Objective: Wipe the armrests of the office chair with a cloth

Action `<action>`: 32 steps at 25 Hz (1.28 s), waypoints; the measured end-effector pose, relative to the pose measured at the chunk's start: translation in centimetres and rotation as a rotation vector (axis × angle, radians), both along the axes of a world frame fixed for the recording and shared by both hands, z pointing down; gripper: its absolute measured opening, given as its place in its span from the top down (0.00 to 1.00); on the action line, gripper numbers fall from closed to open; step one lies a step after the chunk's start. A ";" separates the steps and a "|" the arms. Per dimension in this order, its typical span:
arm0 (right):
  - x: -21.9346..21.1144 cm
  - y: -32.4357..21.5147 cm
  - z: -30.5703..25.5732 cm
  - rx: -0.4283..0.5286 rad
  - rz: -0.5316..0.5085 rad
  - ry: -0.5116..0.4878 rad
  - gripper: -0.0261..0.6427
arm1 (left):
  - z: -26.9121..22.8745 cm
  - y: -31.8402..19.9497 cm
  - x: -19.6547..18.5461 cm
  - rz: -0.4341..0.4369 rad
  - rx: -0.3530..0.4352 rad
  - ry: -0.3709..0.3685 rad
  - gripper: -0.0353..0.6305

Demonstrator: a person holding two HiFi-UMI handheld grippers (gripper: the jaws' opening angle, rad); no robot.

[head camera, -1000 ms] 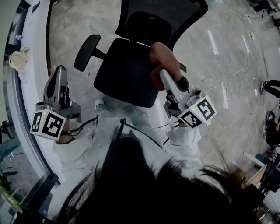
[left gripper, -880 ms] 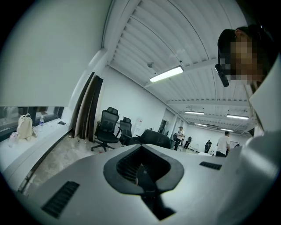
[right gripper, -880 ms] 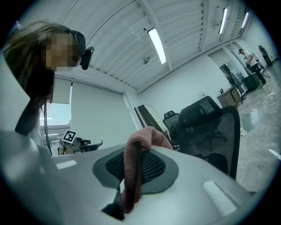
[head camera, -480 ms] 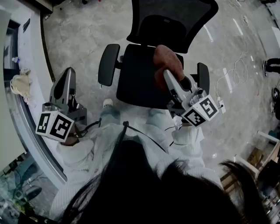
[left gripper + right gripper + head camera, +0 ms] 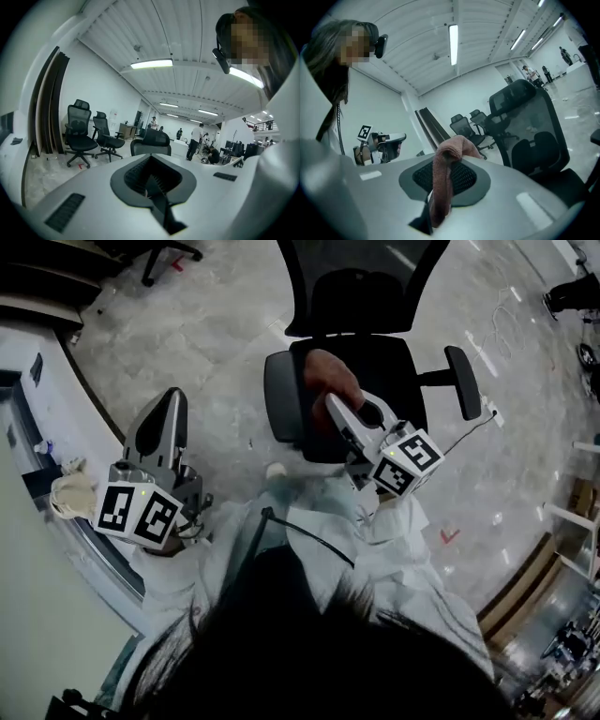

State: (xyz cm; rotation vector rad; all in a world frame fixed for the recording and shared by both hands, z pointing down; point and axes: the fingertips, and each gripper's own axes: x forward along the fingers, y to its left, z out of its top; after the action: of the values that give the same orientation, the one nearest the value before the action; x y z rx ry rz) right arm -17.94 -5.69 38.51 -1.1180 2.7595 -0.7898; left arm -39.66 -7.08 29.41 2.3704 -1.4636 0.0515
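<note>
The black office chair [image 5: 361,343] faces me, its left armrest [image 5: 280,396] and right armrest [image 5: 462,382] both showing. My right gripper [image 5: 324,405] is shut on a reddish-pink cloth [image 5: 329,379] and hangs over the seat's left part, just beside the left armrest. In the right gripper view the cloth [image 5: 446,174] drapes out of the jaws, with the chair [image 5: 530,136] beyond. My left gripper [image 5: 168,403] is off to the left over the floor, apart from the chair. In the left gripper view its jaws [image 5: 151,183] are shut with nothing in them.
A curved white counter [image 5: 58,418] runs along the left, with a beige bundle [image 5: 73,495] on it. A cable [image 5: 473,424] trails on the floor right of the chair. Other office chairs [image 5: 78,132] and several people stand further off.
The chair now stands square to me with both armrests in view. My right gripper, still gripping the cloth, sits closer to the left armrest. The left gripper has kept its place at the left.
</note>
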 end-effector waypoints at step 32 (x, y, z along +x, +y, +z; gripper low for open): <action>-9.4 -8.9 24.0 -0.318 -0.379 0.929 0.89 | 7.1 1.3 -5.5 -0.108 -0.153 0.129 0.94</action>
State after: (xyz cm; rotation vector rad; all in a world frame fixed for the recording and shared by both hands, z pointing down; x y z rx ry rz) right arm -27.32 -14.63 62.47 -1.2631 3.8103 -0.9456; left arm -45.20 -5.73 36.47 2.1294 -1.4691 -0.0166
